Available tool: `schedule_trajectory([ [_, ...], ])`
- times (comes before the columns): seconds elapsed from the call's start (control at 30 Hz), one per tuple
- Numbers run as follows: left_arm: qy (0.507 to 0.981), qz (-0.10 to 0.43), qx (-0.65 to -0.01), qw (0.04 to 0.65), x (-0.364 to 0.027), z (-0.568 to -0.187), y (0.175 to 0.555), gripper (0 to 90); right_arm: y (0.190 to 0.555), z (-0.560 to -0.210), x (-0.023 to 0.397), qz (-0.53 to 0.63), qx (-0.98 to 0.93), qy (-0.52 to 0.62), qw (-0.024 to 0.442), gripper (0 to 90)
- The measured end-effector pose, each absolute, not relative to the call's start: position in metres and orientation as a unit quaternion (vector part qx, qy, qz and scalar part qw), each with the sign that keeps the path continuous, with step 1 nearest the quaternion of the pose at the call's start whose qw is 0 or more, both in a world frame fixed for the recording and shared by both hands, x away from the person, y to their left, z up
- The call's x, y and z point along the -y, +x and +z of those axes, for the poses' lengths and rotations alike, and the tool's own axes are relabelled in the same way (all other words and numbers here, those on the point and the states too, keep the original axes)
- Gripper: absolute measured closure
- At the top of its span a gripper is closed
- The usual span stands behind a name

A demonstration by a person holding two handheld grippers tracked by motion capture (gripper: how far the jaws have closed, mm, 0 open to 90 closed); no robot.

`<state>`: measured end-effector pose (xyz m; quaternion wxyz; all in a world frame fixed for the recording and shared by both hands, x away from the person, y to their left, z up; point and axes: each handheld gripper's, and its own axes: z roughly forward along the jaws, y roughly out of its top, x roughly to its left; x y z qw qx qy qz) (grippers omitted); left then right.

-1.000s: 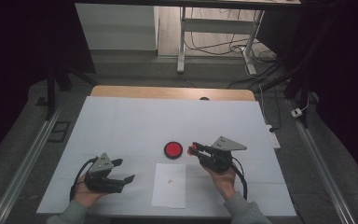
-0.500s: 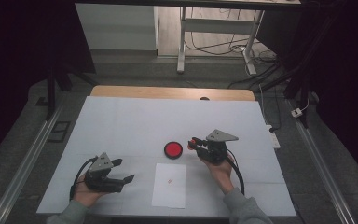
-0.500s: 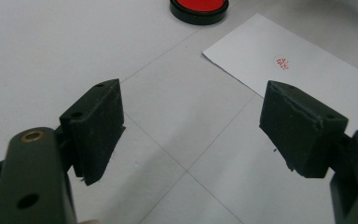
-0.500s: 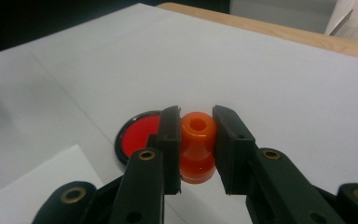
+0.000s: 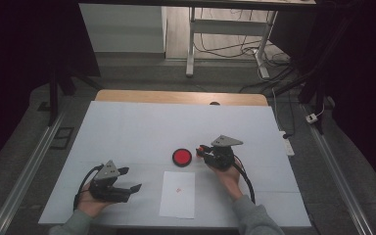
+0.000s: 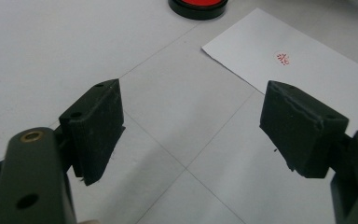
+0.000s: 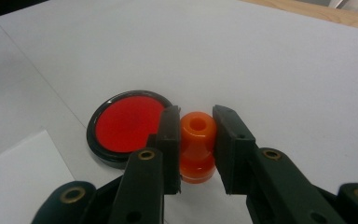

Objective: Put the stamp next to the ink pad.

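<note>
Stamp [image 7: 196, 144] is gripped upright in right claw [image 7: 196, 140] just beside ink pad [image 7: 129, 125], prob. for set-down; left claw [image 6: 191, 126] is kept open, idle, near paper [image 6: 303, 70] w/ mark.

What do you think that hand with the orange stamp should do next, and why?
Probably lower the orange stamp to the table beside the red ink pad and let go: the paper already bears a red mark, and the right gripper grips the stamp beside the pad.
</note>
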<state>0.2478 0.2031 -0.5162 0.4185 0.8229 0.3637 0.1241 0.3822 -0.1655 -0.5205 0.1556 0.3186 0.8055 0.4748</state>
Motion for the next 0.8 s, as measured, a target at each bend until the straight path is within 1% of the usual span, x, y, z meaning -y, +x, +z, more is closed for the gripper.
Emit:
schedule_trajectory([
  [0.53,0.825,0.121,-0.363,0.416,-0.203,-0.517,0.249,21.5,0.387,-0.529,0.157,0.448,-0.822,0.312,0.163,71.7],
  [0.6,0.825,0.121,-0.363,0.416,-0.203,-0.517,0.249,21.5,0.387,-0.531,0.157,0.444,-0.824,0.313,0.162,69.0],
  [0.73,0.825,0.121,-0.362,0.416,-0.203,-0.517,0.249,21.4,0.387,-0.53,0.157,0.444,-0.823,0.314,0.161,57.8],
  [0.8,0.825,0.122,-0.362,0.417,-0.204,-0.517,0.249,21.4,0.386,-0.527,0.158,0.452,-0.818,0.315,0.163,53.6],
])
